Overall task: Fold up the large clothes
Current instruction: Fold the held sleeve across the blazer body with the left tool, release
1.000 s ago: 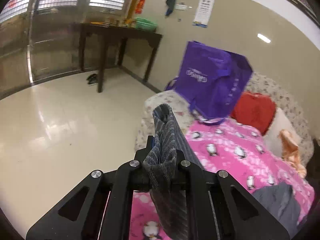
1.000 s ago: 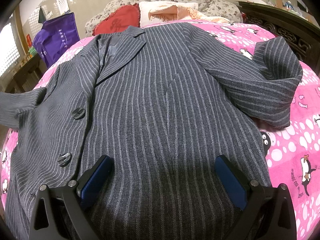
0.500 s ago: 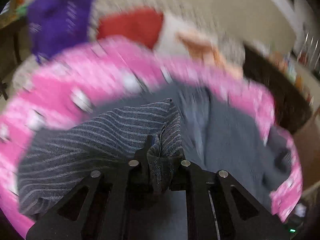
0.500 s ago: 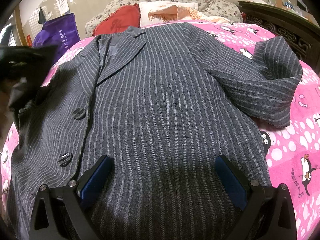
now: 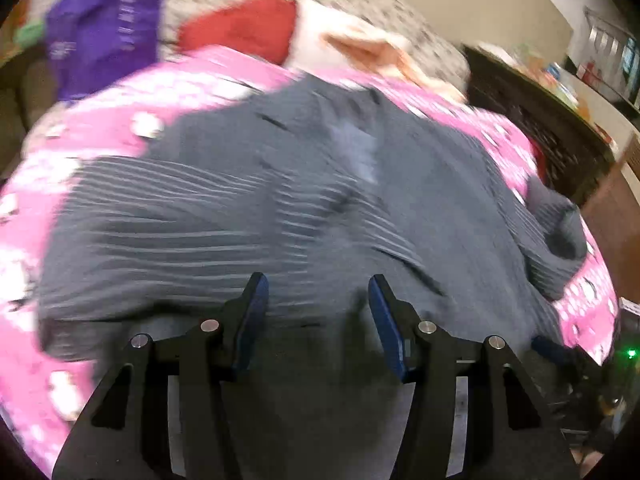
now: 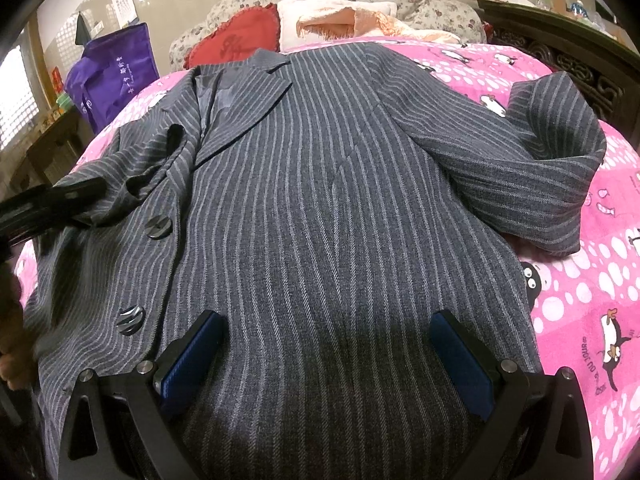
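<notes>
Left claw [image 5: 318,294]: fingers spread, empty, poised over the jacket's folded-in sleeve. Grey pinstriped wool jacket [image 6: 320,200]: lying front-up, flat across the pink penguin-print bedspread [image 6: 580,300]. Right claw [image 6: 326,354]: fingers wide apart, empty, above the hem.

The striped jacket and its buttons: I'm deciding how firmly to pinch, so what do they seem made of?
The jacket looks like matte woven suiting, perhaps wool blend: a diagonal twill grain shows. The buttons look like glossy hard plastic, catching highlights.

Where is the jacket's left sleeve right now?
In the right wrist view, the sleeve lies folded onto the jacket front at frame left, beside the upper button.
</notes>
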Action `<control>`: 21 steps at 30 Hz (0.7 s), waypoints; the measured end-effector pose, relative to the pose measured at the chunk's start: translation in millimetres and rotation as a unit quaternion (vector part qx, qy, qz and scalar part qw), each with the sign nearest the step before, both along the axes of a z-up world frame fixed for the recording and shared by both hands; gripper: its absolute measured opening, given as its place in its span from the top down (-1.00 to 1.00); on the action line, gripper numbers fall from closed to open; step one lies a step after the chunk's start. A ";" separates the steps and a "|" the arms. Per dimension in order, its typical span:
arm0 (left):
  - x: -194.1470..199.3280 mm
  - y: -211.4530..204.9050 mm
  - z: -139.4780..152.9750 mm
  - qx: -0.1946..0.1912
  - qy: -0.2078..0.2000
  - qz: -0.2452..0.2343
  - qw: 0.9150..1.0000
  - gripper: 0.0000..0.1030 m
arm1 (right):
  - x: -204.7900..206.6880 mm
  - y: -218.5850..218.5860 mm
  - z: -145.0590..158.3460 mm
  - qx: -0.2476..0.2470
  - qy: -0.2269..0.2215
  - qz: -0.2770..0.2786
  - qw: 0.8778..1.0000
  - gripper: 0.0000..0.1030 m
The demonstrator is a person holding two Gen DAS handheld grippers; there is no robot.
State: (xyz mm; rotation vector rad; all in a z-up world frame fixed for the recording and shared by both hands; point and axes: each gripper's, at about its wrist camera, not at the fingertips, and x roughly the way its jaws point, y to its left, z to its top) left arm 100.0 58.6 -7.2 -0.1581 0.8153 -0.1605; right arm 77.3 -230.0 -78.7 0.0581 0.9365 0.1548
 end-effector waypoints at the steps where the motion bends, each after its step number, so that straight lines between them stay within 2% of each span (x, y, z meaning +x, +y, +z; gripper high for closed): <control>1: -5.2 7.6 6.8 0.004 -0.014 0.022 1.000 -0.01 | 0.0 0.4 -0.1 -0.001 0.000 0.000 1.000 -1.00; 3: -7.0 28.6 17.4 0.010 -0.043 0.070 0.997 -0.01 | 0.3 1.0 -0.2 -0.004 0.000 0.000 1.000 -1.00; 5: -2.0 47.7 20.8 0.025 -0.044 0.107 0.993 -0.01 | 0.4 0.7 0.3 -0.003 0.001 -0.001 1.000 -0.99; 7: -0.9 60.7 12.6 0.016 -0.029 0.116 0.993 -0.01 | -0.7 1.0 12.8 0.001 -0.002 0.007 1.000 -0.76; 10: -5.5 60.4 3.0 0.032 -0.027 0.108 0.993 -0.01 | -1.8 -0.1 46.5 0.048 -0.051 0.022 0.997 -0.74; 12: -5.6 55.7 -7.8 0.031 -0.017 0.105 0.994 -0.01 | 9.1 14.5 63.2 0.057 -0.062 0.055 0.995 -0.72; 15: -2.5 51.8 -25.6 0.006 0.016 0.082 0.996 -0.01 | 33.6 43.4 69.6 0.108 -0.048 0.120 0.986 -0.52; 18: -18.9 53.5 -19.8 -0.006 0.006 0.073 0.997 -0.01 | 59.7 75.0 64.6 0.140 -0.025 0.173 0.975 -0.13; 19: -27.1 55.9 -17.7 -0.009 0.003 0.079 0.997 -0.01 | 72.4 89.8 57.3 0.152 -0.008 0.197 0.969 -0.06; 21: -47.2 61.0 -15.2 -0.008 -0.006 0.096 0.995 -0.01 | 93.6 108.7 44.2 0.148 0.013 0.206 0.967 -0.02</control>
